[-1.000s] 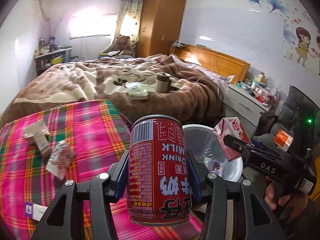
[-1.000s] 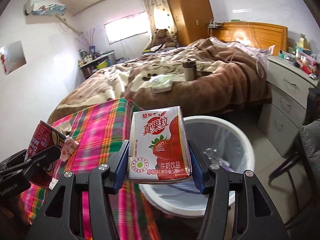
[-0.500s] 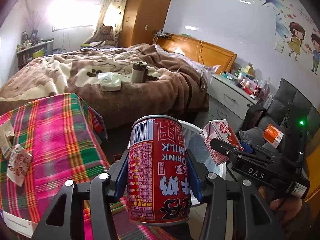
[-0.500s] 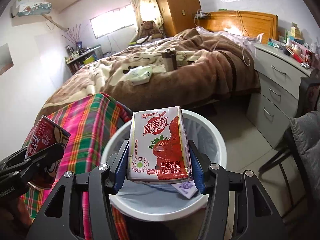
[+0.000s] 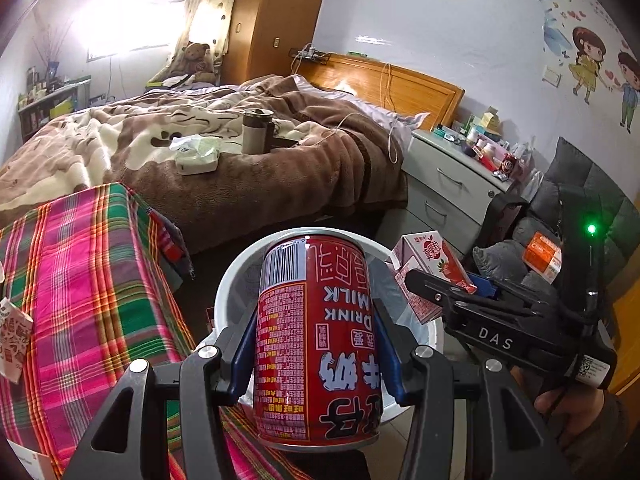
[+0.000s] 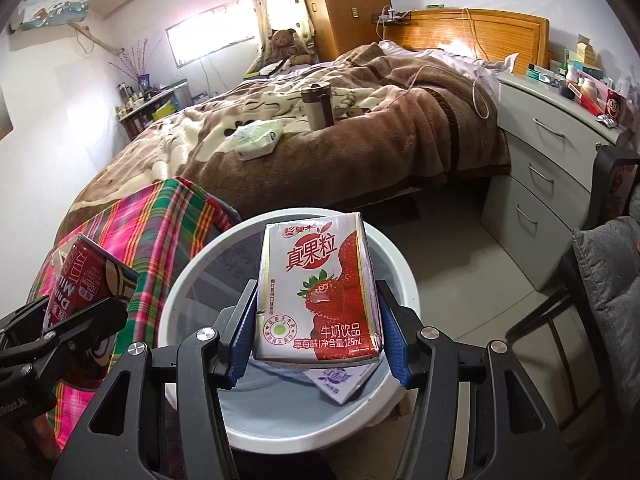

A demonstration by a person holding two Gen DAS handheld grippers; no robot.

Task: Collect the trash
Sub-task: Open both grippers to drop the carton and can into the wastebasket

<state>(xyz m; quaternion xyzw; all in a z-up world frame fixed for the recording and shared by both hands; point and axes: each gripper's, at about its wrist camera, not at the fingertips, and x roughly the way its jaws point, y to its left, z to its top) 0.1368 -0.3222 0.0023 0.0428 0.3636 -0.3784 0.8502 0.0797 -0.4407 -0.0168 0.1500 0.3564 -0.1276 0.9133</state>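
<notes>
My left gripper is shut on a red milk drink can, held upside down over the near rim of the white waste bin. My right gripper is shut on a strawberry milk carton, held upright above the open bin. Inside the bin lies a small purple carton. In the left wrist view the right gripper and its carton hang over the bin's right side. In the right wrist view the left gripper with the can shows at the left.
A plaid-covered table stands left of the bin, with a crumpled wrapper on it. Behind are a bed with a brown blanket, a flask and a tissue pack. A grey drawer unit and a chair stand to the right.
Both grippers have moved from over the plaid table toward the bin and slightly down; the bin now lies directly under the can and the carton. Both grips are unchanged.
</notes>
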